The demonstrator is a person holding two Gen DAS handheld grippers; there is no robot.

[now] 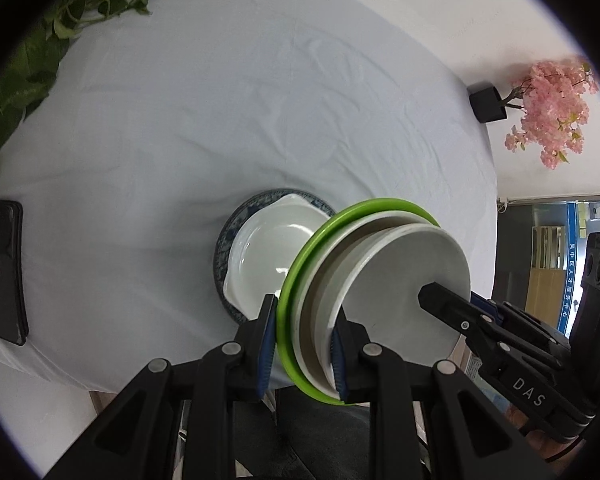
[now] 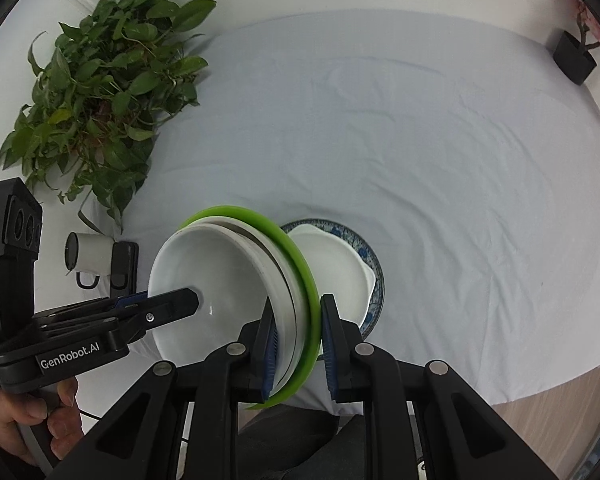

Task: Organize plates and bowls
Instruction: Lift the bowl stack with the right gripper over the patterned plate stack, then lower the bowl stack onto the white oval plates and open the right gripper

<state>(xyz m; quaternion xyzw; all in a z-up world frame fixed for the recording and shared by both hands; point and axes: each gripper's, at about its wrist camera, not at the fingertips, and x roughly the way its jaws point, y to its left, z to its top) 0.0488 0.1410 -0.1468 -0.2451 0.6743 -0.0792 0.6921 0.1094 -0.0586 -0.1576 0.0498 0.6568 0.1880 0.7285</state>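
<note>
both claws, left claw (image 1: 302,344) and right claw (image 2: 298,350), nearly closed, clamped on upended bowl stack (image 1: 380,280); target plate pile (image 1: 268,248) on counter (image 1: 220,120) just beyond, far side.

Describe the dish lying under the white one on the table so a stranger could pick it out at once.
Start at the round table's white cloth. Near its front edge two dishes lie nested, beside the stack held in both claws. The blue patterned plate is the lower one: its dark blue rim rings the plain white dish.
</note>
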